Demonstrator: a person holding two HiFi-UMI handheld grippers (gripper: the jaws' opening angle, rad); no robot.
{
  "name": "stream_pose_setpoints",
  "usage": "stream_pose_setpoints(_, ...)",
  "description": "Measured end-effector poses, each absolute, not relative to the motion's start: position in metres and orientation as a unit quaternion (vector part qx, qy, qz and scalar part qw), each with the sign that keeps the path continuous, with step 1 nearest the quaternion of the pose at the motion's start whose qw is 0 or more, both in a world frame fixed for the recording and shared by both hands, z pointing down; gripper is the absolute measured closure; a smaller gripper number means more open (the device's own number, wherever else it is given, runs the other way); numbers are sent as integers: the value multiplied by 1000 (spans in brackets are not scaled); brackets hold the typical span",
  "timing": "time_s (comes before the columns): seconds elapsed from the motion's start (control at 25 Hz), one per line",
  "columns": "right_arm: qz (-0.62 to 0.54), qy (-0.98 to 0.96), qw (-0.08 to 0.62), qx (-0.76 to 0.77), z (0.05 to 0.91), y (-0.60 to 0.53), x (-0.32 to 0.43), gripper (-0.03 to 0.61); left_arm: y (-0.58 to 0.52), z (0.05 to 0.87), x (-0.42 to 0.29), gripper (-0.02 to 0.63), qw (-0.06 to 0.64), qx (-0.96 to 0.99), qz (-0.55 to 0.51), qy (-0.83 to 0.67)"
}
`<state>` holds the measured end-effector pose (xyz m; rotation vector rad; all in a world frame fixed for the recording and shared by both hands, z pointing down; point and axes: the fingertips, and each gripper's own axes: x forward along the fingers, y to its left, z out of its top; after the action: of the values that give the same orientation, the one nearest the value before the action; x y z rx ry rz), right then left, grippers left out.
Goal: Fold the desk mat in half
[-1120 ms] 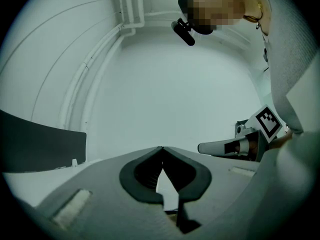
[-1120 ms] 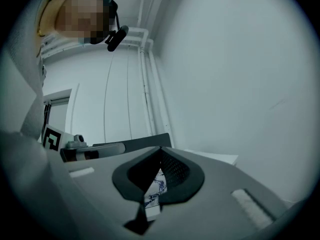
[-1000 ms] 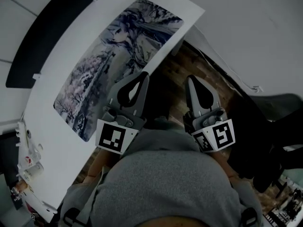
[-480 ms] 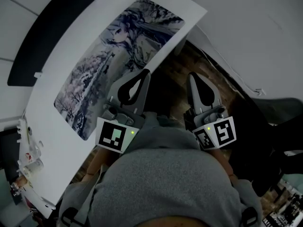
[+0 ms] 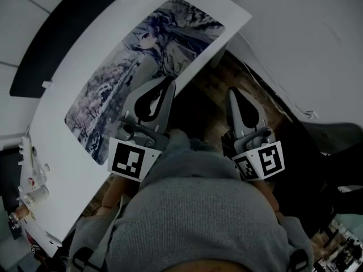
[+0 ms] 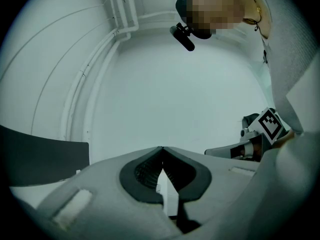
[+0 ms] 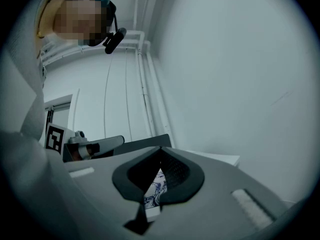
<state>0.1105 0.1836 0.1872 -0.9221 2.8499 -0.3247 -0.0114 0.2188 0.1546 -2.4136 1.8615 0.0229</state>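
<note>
1. Fingers (image 6: 100, 184) of the left gripper (image 6: 161, 148) are seen shut tip to tip, and nothing is clamped between them. Only a sliver of white surface is glimpsed through the hollow behind the tips.
2. On the right gripper (image 7: 161, 148) the fingers (image 7: 235, 194) are likewise pressed together and nothing is held. A patch of the desk mat (image 7: 154, 190) is made out through the hollow behind the tips.
3. In the head view the left gripper (image 5: 169, 79) is held level, with its tip over the near long edge of the desk mat (image 5: 142, 55). Whether the mat is touched cannot be judged.
4. The right gripper (image 5: 232, 90) is held beside the left one and apart from it. It is off the table (image 5: 57, 123) and over the wooden floor (image 5: 227, 75).
5. The desk mat is laid flat and unfolded on the white table, printed face up. It runs along the table's near edge towards the far corner.
6. Each gripper is caught in the other's view: the right gripper (image 6: 235, 150) at the right edge of the left gripper view, the left gripper (image 7: 97, 145) at the left of the right gripper view.
7. A dark panel (image 5: 62, 33) is seen beyond the table. A grey top (image 5: 193, 220) fills the lower part of the head view.
</note>
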Motion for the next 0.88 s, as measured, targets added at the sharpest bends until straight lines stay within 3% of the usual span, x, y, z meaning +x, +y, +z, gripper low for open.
stream_pose_setpoints(0.48,-122,943,61,-304,199,164,105,577,201,159,-24,614,47,-784,8,619)
stream_pose_setpoints(0.88,-103,936,46,-332,194,80,98,577,104,145,-58,614,65,-786,24,614)
